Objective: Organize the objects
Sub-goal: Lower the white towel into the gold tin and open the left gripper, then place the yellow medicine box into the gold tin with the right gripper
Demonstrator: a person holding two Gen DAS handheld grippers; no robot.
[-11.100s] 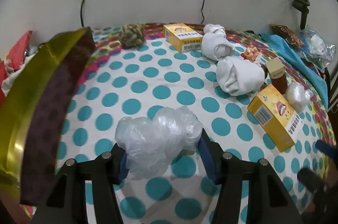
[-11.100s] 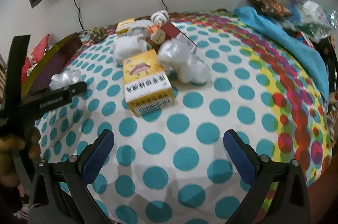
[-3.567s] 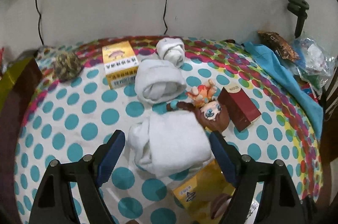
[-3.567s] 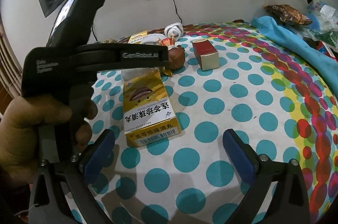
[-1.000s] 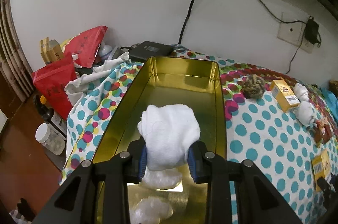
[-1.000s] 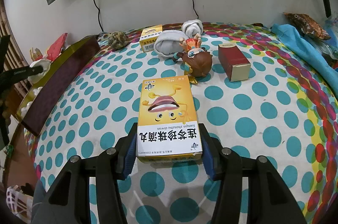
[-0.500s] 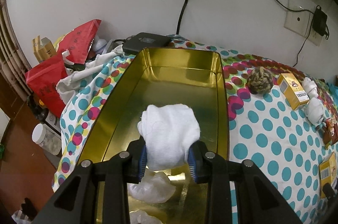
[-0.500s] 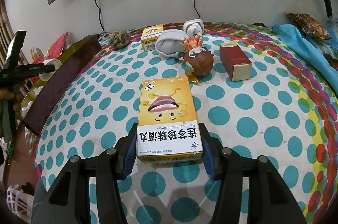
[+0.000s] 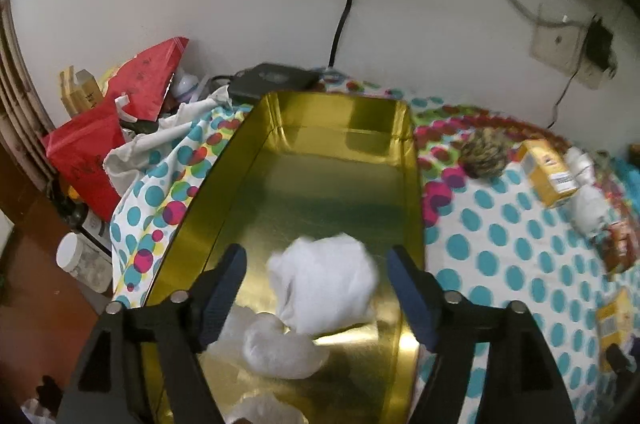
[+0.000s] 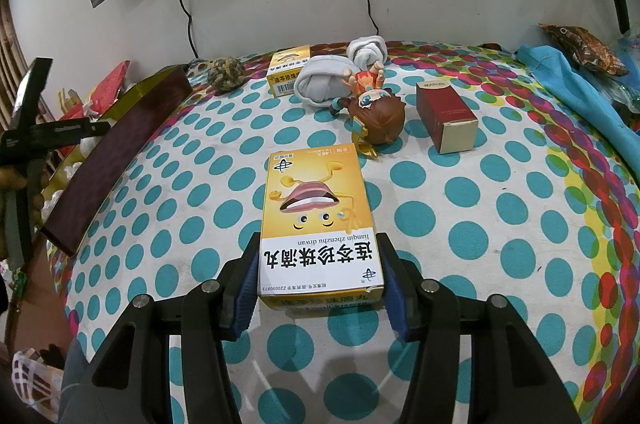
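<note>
In the left wrist view my left gripper (image 9: 316, 288) is open over the gold tin tray (image 9: 410, 160). A rolled white sock (image 9: 324, 288), blurred, lies free between the jaws inside the tray, beside crumpled clear plastic bags (image 9: 280, 344). In the right wrist view my right gripper (image 10: 320, 284) is shut on the near end of a yellow medicine box (image 10: 318, 220) on the dotted tablecloth. The tray (image 10: 120, 140) and the left gripper (image 10: 48, 132) show at the far left there.
On the cloth are a smaller yellow box (image 10: 288, 70), two rolled white socks (image 10: 324, 80), a doll figurine (image 10: 376, 112), a red box (image 10: 446, 116) and a woven ball (image 10: 226, 72). Red bags (image 9: 100, 136) and clutter lie left of the tray. A blue cloth (image 10: 580, 96) lies right.
My left gripper has opened and let go of the white sock, which dropped into the tray. My right gripper stays shut on the yellow box.
</note>
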